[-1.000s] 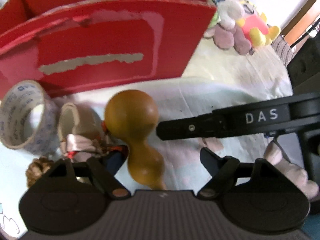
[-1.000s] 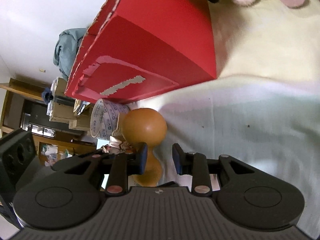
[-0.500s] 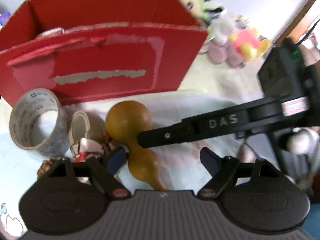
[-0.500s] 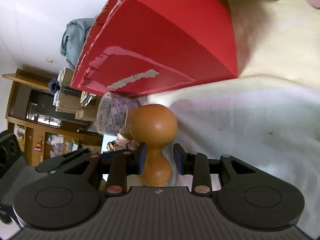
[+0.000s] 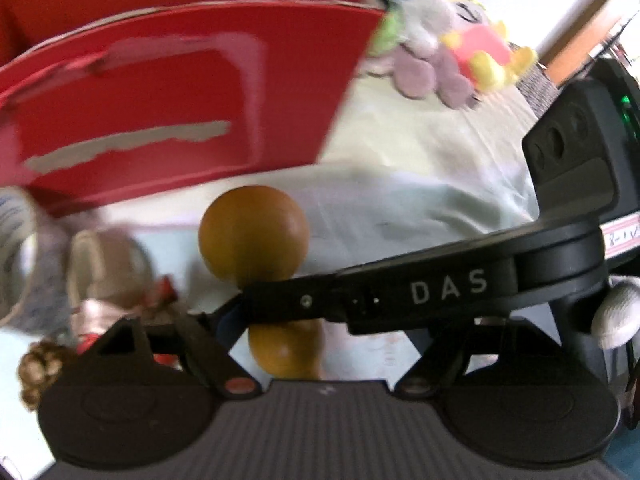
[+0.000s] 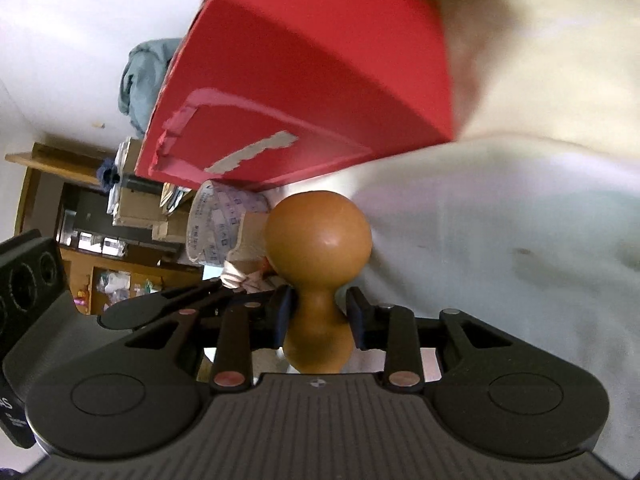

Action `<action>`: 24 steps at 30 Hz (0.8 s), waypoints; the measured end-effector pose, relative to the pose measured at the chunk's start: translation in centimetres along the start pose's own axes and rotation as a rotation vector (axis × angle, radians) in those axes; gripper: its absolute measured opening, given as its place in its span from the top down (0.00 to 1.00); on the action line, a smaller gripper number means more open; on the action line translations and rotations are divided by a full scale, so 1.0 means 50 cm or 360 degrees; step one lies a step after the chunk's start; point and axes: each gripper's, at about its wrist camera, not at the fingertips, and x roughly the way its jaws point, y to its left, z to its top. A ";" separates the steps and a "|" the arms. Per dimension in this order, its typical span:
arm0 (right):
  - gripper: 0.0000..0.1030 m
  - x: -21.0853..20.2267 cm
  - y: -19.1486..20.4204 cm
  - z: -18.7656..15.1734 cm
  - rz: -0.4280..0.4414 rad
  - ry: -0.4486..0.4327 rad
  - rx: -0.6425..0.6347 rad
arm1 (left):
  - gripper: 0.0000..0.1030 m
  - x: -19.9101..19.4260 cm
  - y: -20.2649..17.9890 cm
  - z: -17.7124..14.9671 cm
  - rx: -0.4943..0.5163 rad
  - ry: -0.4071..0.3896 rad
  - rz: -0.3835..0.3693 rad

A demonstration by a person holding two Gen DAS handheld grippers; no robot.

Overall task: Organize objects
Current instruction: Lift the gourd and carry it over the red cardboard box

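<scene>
A brown gourd (image 5: 254, 232) lies on the white sheet in front of the red box (image 5: 180, 100). My right gripper (image 6: 318, 314) straddles the gourd (image 6: 320, 240) at its narrow waist. Its jaws are closing, with the pads close beside the waist and no firm press visible. In the left wrist view one right finger (image 5: 400, 296), marked DAS, crosses over the waist. My left gripper (image 5: 326, 322) hangs above the gourd's small end, open wide, with its right fingertip hidden behind that finger.
A printed tape roll (image 6: 216, 224) and a smaller beige roll (image 5: 104, 268) lie left of the gourd, with a ribbon bundle (image 5: 100, 312) and a pine cone (image 5: 36, 368) nearer. Plush toys (image 5: 452, 60) sit at the back right. Shelves (image 6: 80, 200) stand beyond the bed.
My right gripper has moved in from beside the gourd until its fingers stand on both sides of the waist. The left gripper has shifted sideways, blurring its view.
</scene>
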 end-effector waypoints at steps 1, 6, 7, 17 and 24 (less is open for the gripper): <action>0.68 -0.010 -0.006 -0.003 -0.0010 -0.0011 0.0015 | 0.24 0.006 -0.011 0.004 0.0030 0.0011 -0.0013; 0.70 -0.088 -0.029 -0.013 -0.0074 -0.0136 0.0069 | 0.30 0.006 -0.073 0.032 0.0220 0.0011 -0.0063; 0.70 -0.109 -0.027 -0.015 -0.0079 -0.0183 0.0070 | 0.30 -0.003 -0.089 0.042 0.0256 -0.0016 -0.0078; 0.70 -0.306 0.072 0.037 -0.0063 -0.0635 -0.0135 | 0.30 -0.143 -0.194 0.158 0.0523 -0.0421 -0.0080; 0.70 -0.282 0.194 0.151 -0.0021 -0.0733 -0.0369 | 0.30 -0.247 -0.105 0.250 0.0502 -0.0592 -0.0006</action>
